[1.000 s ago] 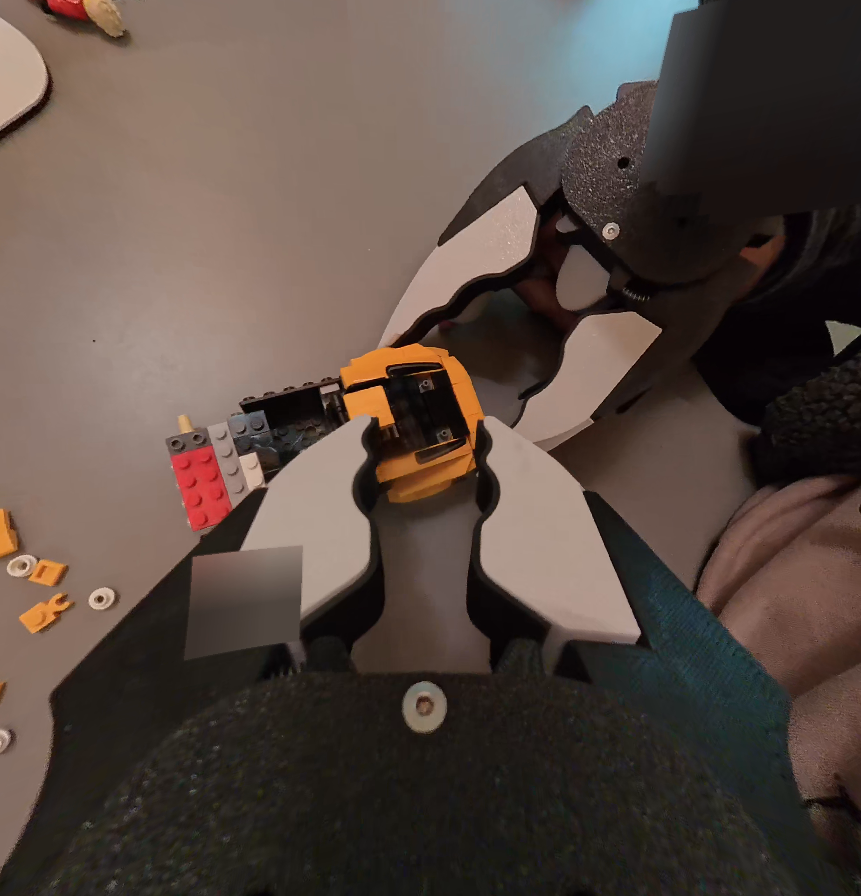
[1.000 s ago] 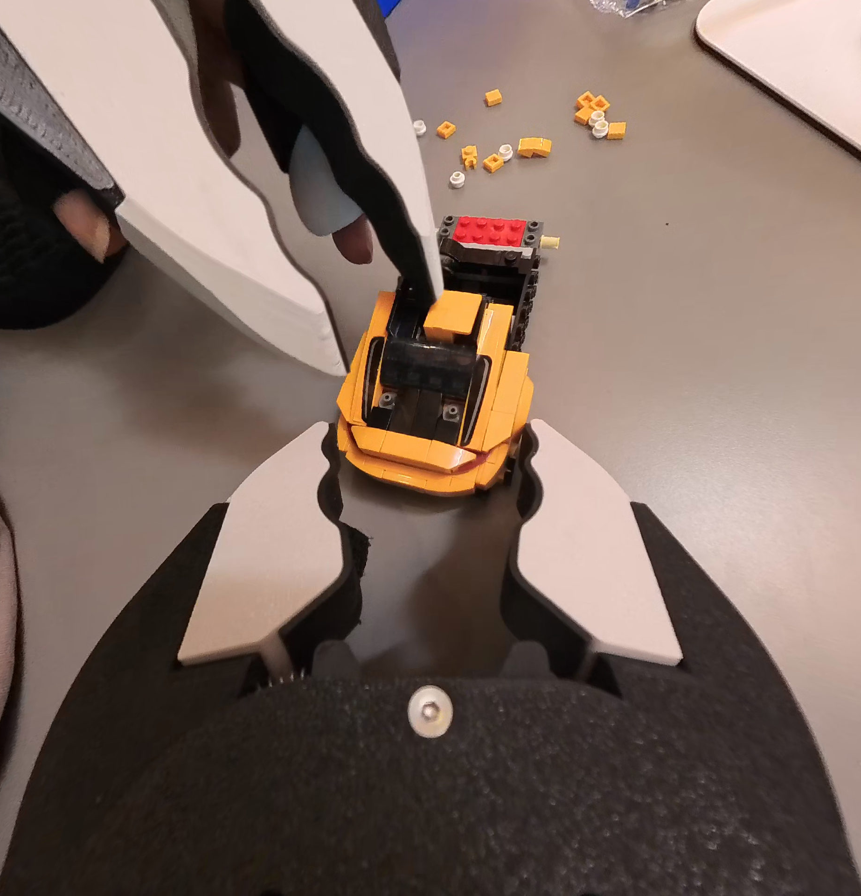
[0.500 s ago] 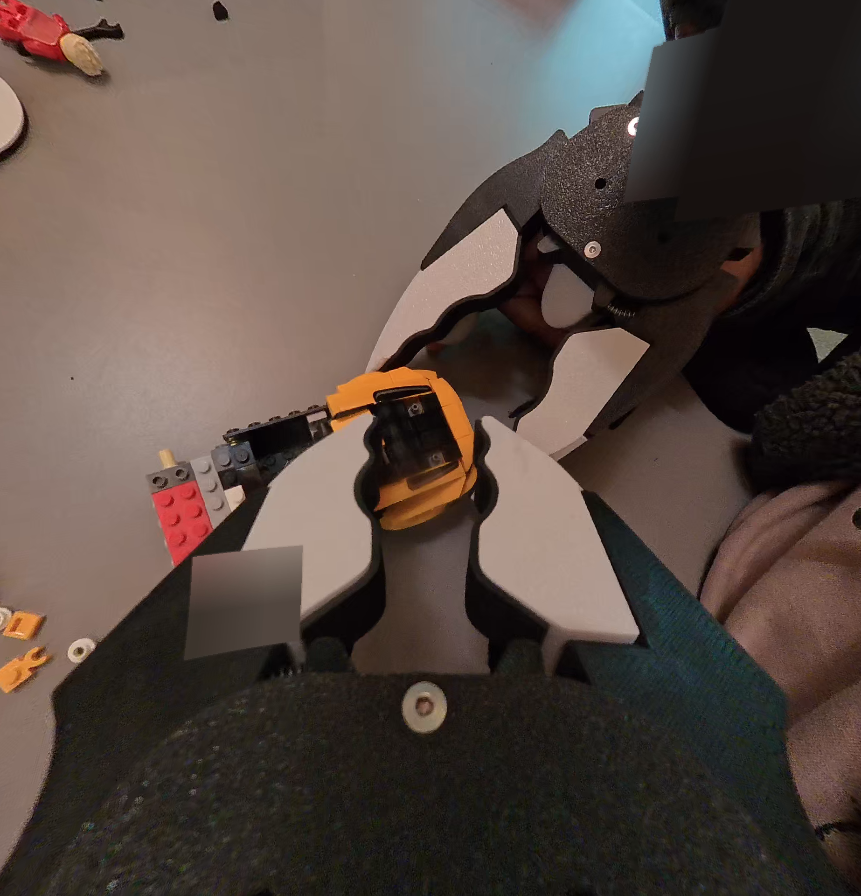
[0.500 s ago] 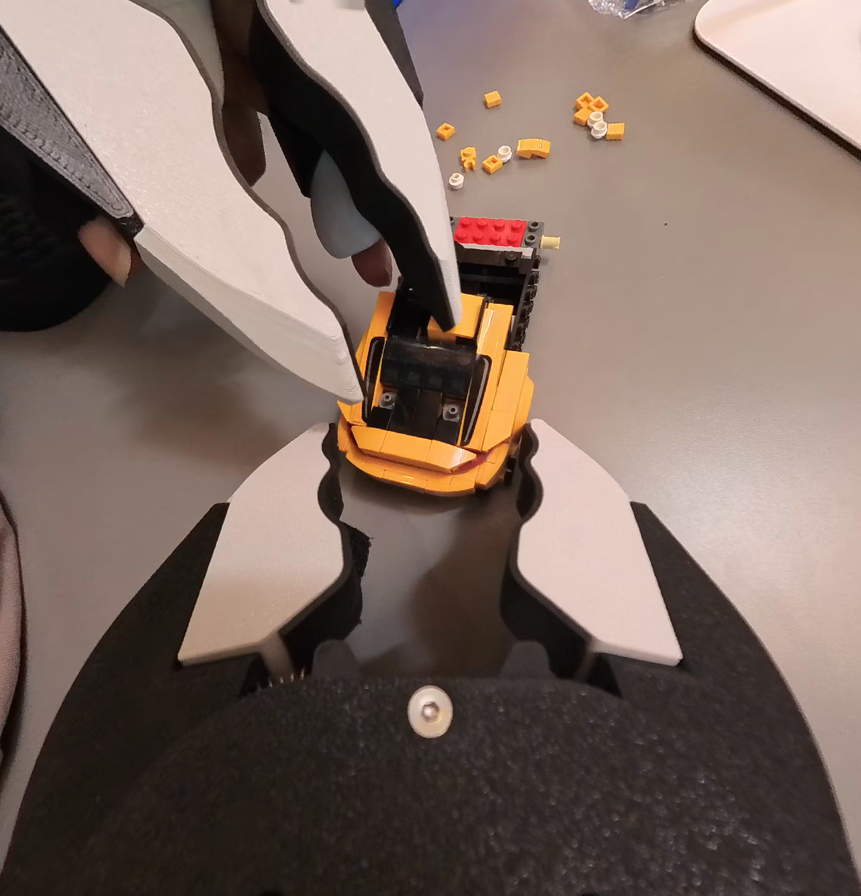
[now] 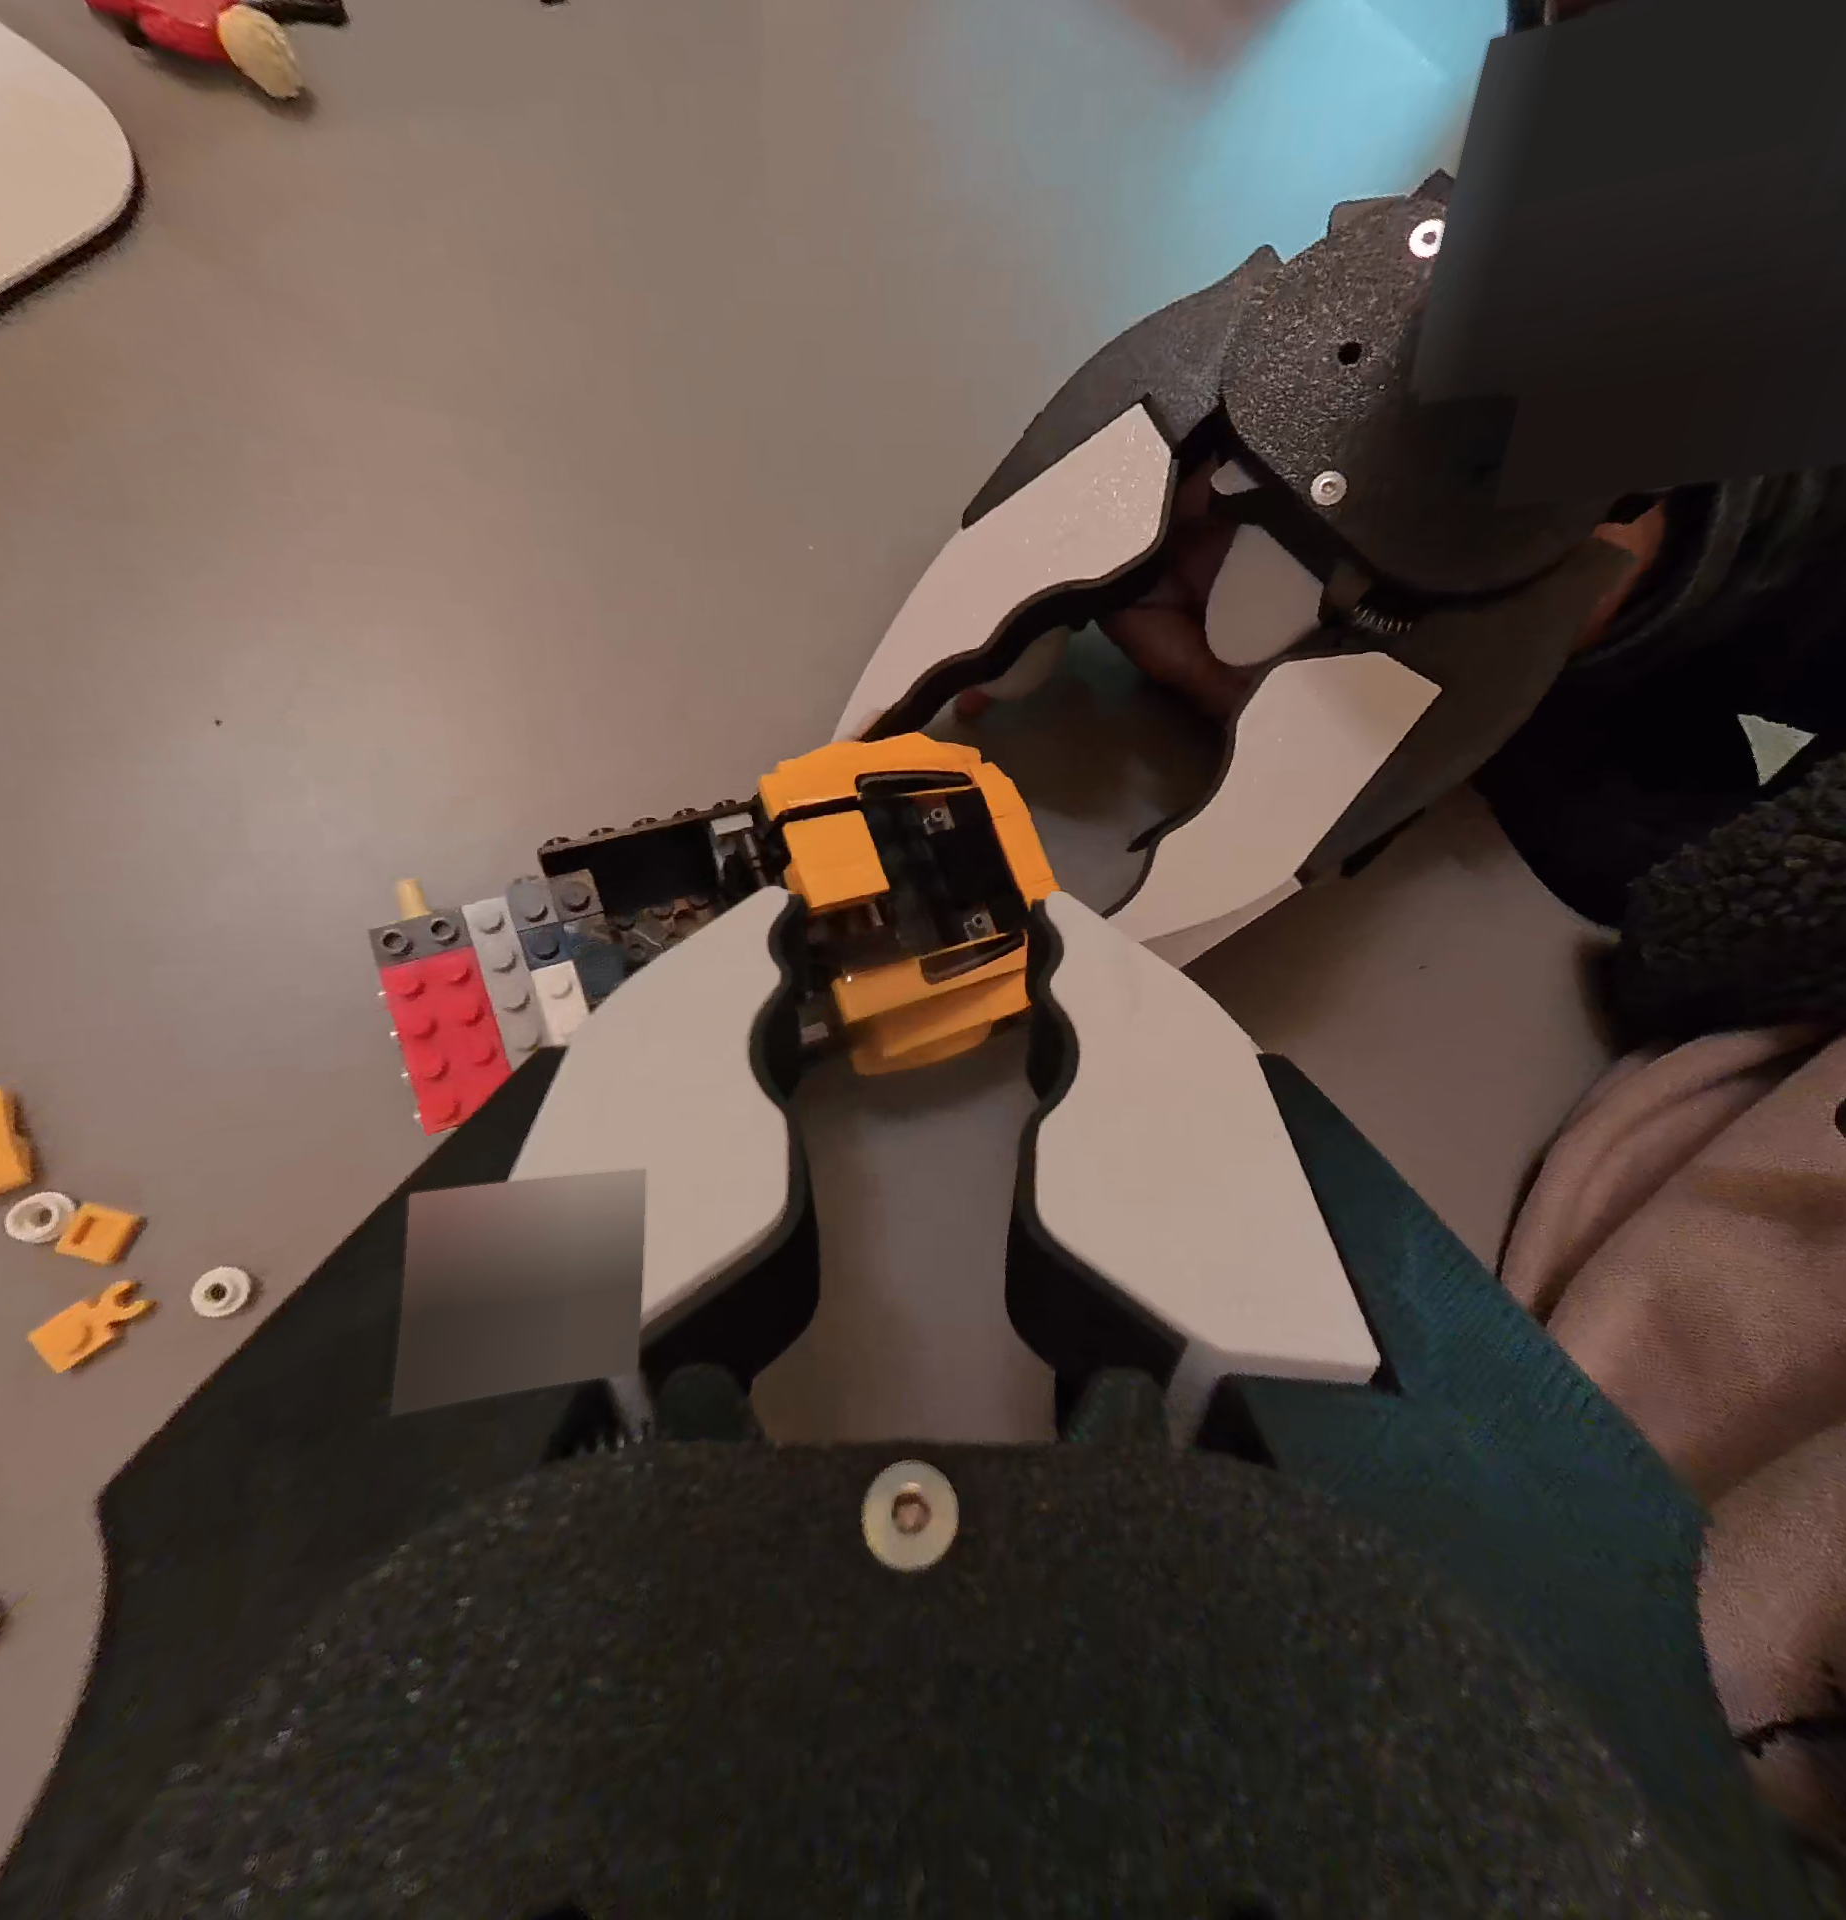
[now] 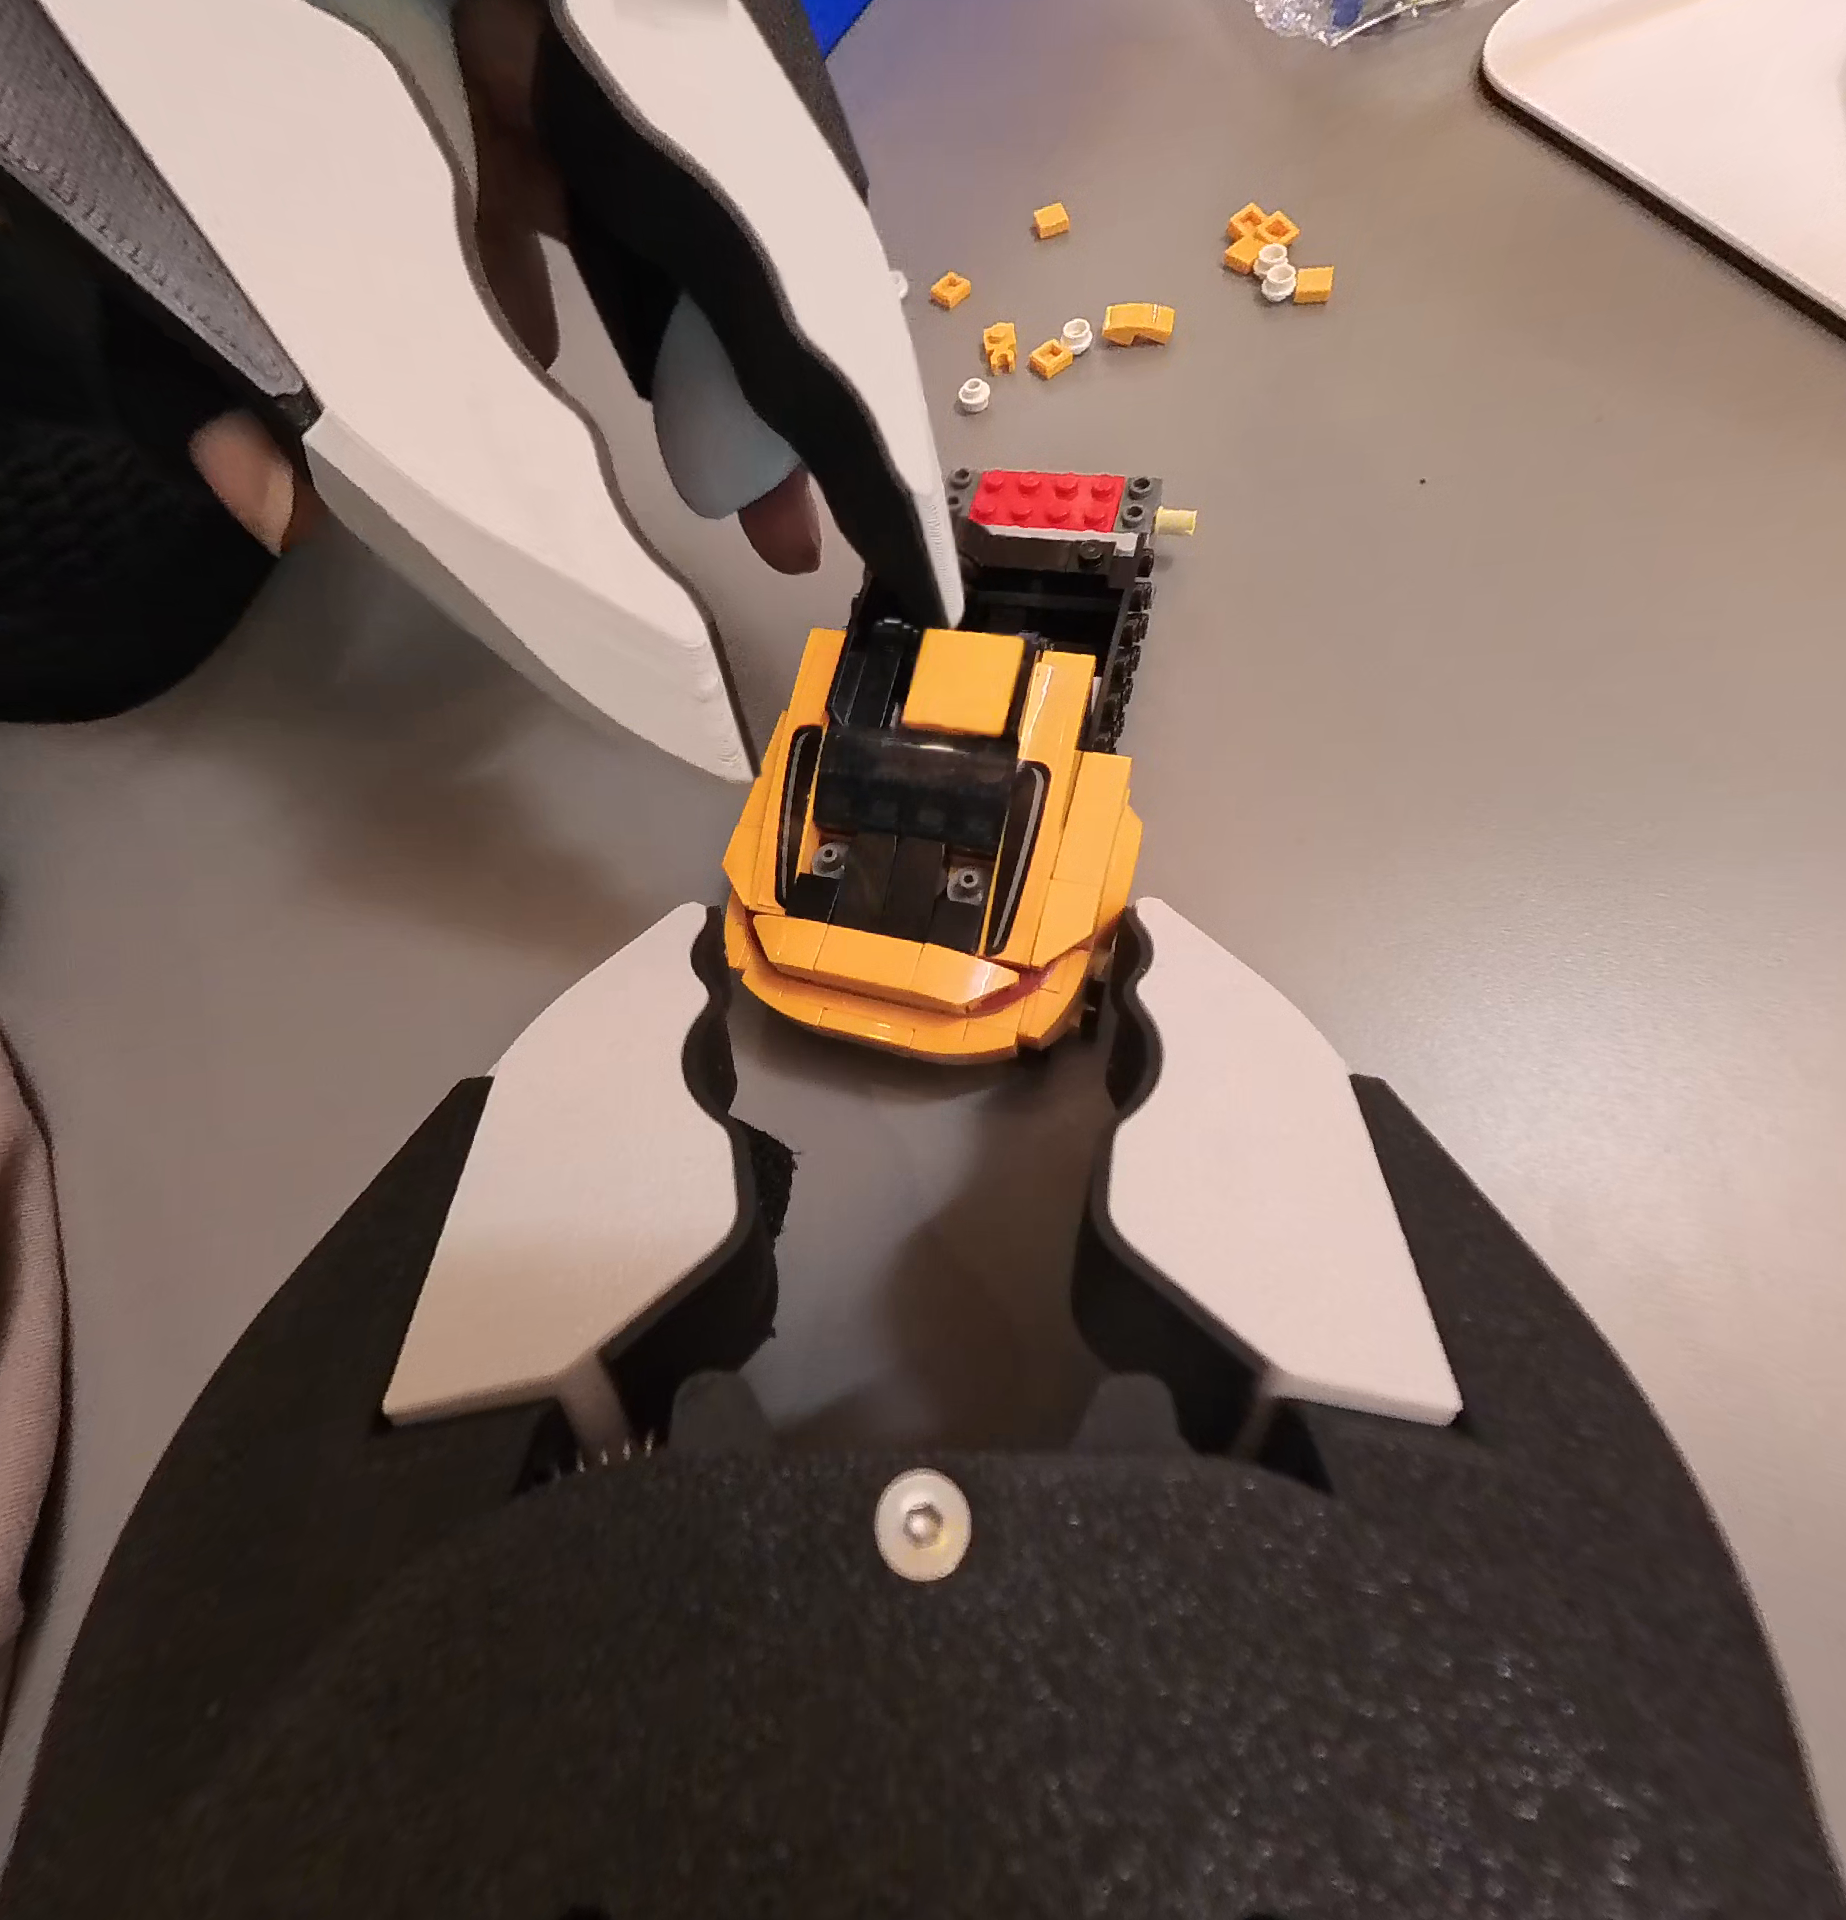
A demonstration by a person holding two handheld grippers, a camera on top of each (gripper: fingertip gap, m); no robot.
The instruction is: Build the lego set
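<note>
An orange and black lego car (image 6: 929,831) stands on the grey table, with a red brick (image 6: 1049,499) at its unfinished black rear. My right gripper (image 6: 921,914) is shut on the car's nose, one finger on each side. My left gripper (image 5: 914,914) hangs over the cabin, partly open and holding nothing. One of its fingertips (image 6: 924,561) sits just behind the orange roof tile (image 6: 966,681); the other is beside the car's flank. The car (image 5: 929,997) and its red brick (image 5: 446,1029) also show in the left wrist view.
Small loose orange and white pieces (image 6: 1137,322) lie beyond the car and also show in the left wrist view (image 5: 88,1236). A white board (image 6: 1729,156) is at the far right. A red figure (image 5: 192,21) lies far off. The person's clothing (image 5: 1677,1247) is close by. The tips of one gripper are about 4 cm away from the tips of the other.
Half a second ago the left fingertip lay on the orange roof tile. It has drawn back behind the tile. The right gripper and the car have not moved.
</note>
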